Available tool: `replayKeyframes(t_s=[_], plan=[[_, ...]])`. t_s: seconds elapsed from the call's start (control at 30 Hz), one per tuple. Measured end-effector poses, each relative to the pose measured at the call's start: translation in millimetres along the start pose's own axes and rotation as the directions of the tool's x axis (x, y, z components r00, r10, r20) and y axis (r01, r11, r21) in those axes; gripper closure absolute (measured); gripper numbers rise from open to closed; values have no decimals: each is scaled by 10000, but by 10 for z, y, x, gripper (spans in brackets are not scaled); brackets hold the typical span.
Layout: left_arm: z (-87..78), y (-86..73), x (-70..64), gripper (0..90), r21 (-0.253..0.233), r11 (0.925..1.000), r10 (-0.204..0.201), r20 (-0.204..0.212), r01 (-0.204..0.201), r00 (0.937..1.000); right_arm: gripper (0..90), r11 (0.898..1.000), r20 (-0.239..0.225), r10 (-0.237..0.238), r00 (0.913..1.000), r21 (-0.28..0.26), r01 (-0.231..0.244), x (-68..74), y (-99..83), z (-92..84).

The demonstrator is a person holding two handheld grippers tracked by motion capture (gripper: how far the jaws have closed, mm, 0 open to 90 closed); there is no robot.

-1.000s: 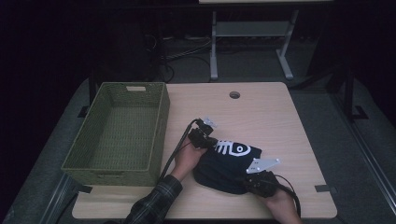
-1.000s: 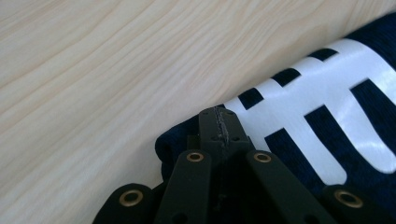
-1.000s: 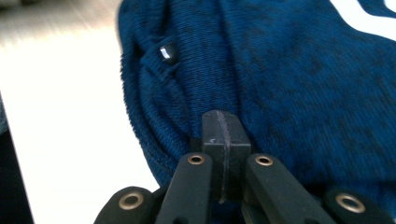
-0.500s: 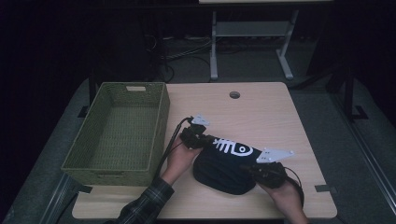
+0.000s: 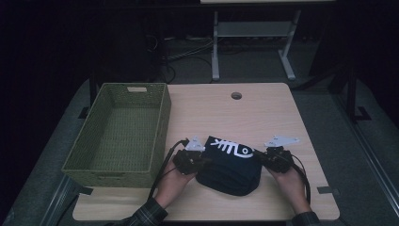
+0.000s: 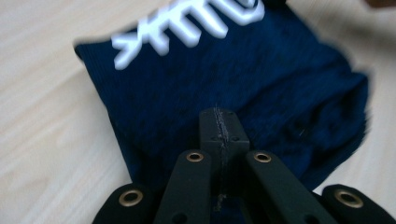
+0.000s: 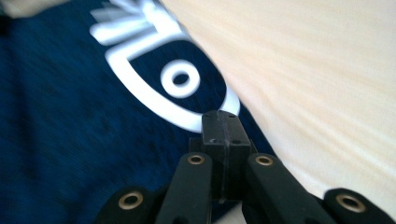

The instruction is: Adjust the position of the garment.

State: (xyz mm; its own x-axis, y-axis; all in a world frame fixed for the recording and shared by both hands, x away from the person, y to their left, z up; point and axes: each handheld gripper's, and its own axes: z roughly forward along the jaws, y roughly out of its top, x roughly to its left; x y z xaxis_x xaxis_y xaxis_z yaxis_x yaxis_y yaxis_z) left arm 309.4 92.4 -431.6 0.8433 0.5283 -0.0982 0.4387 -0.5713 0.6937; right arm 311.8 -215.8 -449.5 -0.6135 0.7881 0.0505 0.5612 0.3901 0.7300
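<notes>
Both tongs, left [image 5: 200, 162] and right [image 5: 262, 157], pinched together on shirt [image 5: 230, 167] edges. Thin grip; fold may slip out, bundle sagging open before basket [image 5: 117, 167].

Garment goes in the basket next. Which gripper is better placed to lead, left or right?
Probably left. The left gripper sits at the folded navy garment edge nearest the green basket; the right gripper is on the far side. Both jaws look shut.
</notes>
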Motion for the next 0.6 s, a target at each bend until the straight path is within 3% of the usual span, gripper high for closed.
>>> replayKeyframes(t_s=[0.07,0.23,0.37,0.6], plan=[[54,-35,-3,900,217,9997,-80,12,80,10000,900,9993,76,77,9999,377,-80,-20,-41,70],[149,-77,-19,900,835,9963,237,-244,-215,9994,900,9986,20,182,9998,506,-182,-43,-96,124],[167,-81,18,900,916,9950,445,-537,-394,9976,900,9984,-34,319,9995,468,-317,-36,-130,118],[162,-62,70,900,760,9970,178,-438,-145,9989,894,9988,-113,295,9995,399,-290,-11,-142,64]])
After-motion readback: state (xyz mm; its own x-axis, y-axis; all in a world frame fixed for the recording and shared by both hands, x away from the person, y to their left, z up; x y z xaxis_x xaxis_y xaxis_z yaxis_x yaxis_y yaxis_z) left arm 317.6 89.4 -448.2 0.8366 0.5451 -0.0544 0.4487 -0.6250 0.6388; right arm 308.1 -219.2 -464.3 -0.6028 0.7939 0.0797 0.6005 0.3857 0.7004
